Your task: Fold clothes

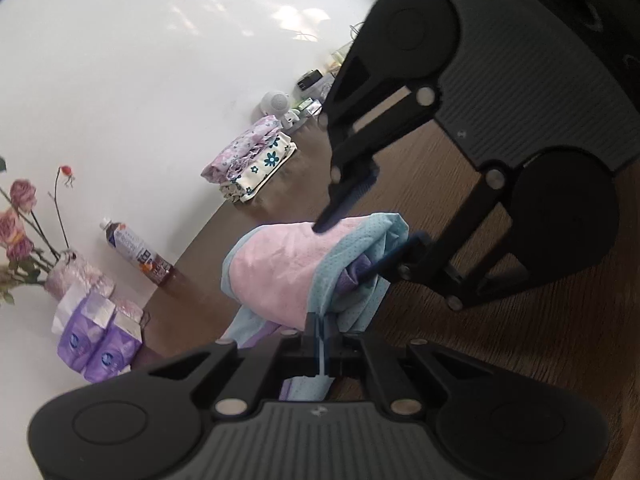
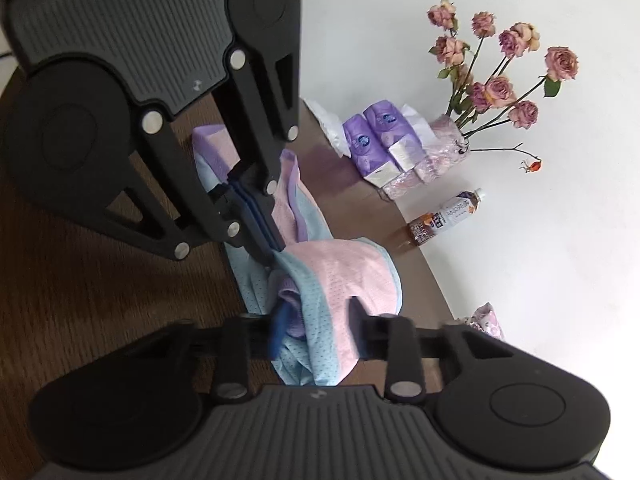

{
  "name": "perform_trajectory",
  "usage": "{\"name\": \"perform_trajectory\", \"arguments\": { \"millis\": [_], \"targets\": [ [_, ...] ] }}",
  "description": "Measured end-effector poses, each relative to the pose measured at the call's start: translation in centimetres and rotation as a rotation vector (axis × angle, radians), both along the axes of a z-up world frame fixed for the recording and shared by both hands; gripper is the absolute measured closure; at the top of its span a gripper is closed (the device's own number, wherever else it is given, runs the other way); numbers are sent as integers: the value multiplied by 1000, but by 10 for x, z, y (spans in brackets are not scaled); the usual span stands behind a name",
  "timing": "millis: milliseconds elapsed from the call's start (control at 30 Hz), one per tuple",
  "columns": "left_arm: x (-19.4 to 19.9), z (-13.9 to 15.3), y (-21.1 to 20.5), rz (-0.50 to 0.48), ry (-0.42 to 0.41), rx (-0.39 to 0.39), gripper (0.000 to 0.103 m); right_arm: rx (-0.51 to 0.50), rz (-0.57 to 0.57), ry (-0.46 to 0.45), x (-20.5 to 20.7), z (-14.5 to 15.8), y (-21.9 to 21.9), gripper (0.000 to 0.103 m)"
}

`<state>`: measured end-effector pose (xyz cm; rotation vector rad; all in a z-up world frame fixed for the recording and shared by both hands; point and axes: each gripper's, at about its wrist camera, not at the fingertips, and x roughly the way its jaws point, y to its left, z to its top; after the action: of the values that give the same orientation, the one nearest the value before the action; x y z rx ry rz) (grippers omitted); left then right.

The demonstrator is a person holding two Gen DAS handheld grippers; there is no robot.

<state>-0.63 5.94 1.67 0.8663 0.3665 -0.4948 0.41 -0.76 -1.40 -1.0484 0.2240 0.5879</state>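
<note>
One garment in play here, a pink, light blue and purple mesh garment (image 1: 276,268), bunched up and lifted off the brown wooden table (image 1: 460,328); two hand-held grippers on it. The left hand-held gripper (image 1: 322,334) is pinched fully together on a light blue edge of the garment, right at its fingertips; the right hand-held gripper (image 2: 316,320) has its fingers spread wide, one dark blue pad (image 2: 280,322) tucked into the folds and the other finger on the pink side, so the cloth sits between them but I can't tell if it's actually squeezed.

Beyond the left hand-held gripper and off to its left: one vase of dried roses (image 2: 492,76), about nine blooms; two purple tissue packs (image 1: 96,348) just beside the vase; one drink bottle (image 1: 136,250) standing near the wall; one stack of folded floral clothes (image 1: 252,160) further ahead; a little white round gadget (image 1: 276,104) past that, with some blurry clutter behind it I can't make out.
</note>
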Motion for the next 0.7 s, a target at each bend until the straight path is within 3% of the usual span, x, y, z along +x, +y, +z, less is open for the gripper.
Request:
{"name": "perform_trajectory", "arguments": {
  "millis": [433, 500, 567, 700],
  "targets": [
    [-6, -1, 0, -1, -21, -15, 103, 15, -45, 5, 18, -8, 6, 83],
    [-5, -2, 0, 0, -20, -14, 103, 16, -42, 2, 16, -7, 4, 81],
    [-4, -2, 1, 6, -15, -18, 103, 18, -39, -1, 14, -7, 2, 66],
    [-2, -1, 2, 9, -13, -26, 103, 21, -34, -6, 10, -5, -1, 63]
  ]
}}
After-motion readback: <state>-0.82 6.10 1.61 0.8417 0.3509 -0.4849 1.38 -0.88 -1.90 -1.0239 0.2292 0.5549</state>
